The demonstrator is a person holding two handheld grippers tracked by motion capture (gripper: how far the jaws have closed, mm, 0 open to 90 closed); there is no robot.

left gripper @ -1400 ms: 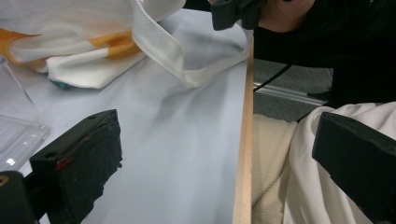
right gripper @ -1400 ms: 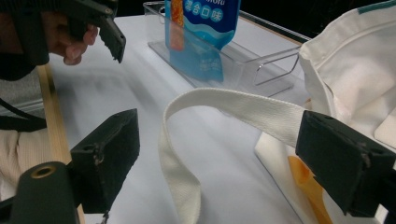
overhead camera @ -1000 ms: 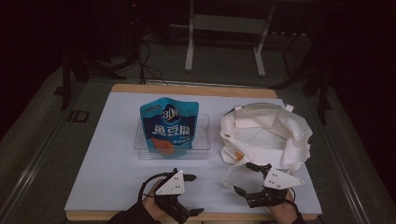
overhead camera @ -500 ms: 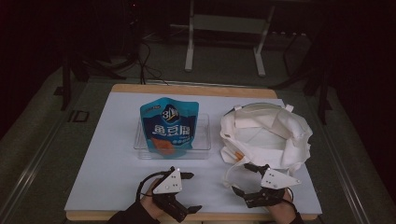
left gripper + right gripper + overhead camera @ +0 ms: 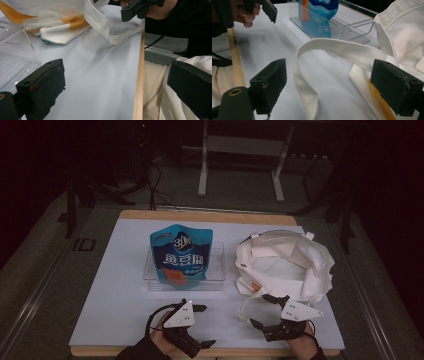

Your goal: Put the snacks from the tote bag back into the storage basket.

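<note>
High view — bag strap (image 5: 245, 307) indistinct

Pouch (image 5: 181, 261) stands in tray (image 5: 218, 270); bag (image 5: 287, 265) lies right of it.

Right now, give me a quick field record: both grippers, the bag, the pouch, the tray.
left gripper: open, holds nothing, above the table's near edge
right gripper: open, jaws either side of the bag strap, not closed on it
tote bag: white cloth, slumped at table right, mouth open
snack pouch: blue, upright in the tray
clear tray: at table centre, left of the bag
table: white top, wooden edge
</note>
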